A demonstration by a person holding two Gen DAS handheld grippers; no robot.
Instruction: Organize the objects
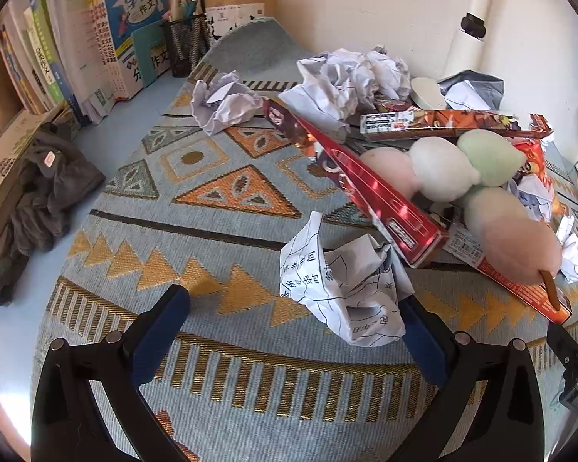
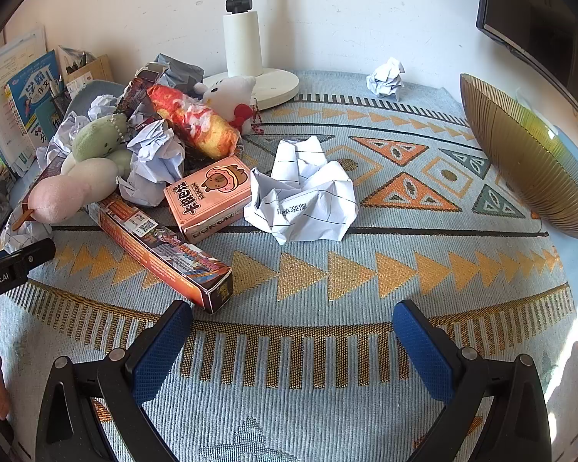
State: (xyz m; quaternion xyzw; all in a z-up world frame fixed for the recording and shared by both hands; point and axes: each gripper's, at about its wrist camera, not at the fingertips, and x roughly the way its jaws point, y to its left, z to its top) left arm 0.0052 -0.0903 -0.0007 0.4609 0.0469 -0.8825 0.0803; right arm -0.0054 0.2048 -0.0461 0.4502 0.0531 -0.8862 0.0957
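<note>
two grippers hover over a counter covered with a patterned mat [image 2: 327, 269], and both stand with jaws spread wide, holding nothing. the left gripper [image 1: 294, 304] is at a crumpled paper ball [image 1: 343, 285] that sits toward its right finger, seemingly touching it, with a wide gap to the left finger. the right gripper [image 2: 293, 315] faces bare mat, with another crumpled sheet [image 2: 304, 196] and a pink box [image 2: 208, 196] ahead, well apart from it. behind lies the heap: long red boxes [image 1: 370, 188], a plush dango skewer [image 1: 481, 192], more paper. the step in hand looks like picking up loose paper. next, the left gripper likely needs to centre on the ball, then close gently, since the paper will crush and may slip.
</note>
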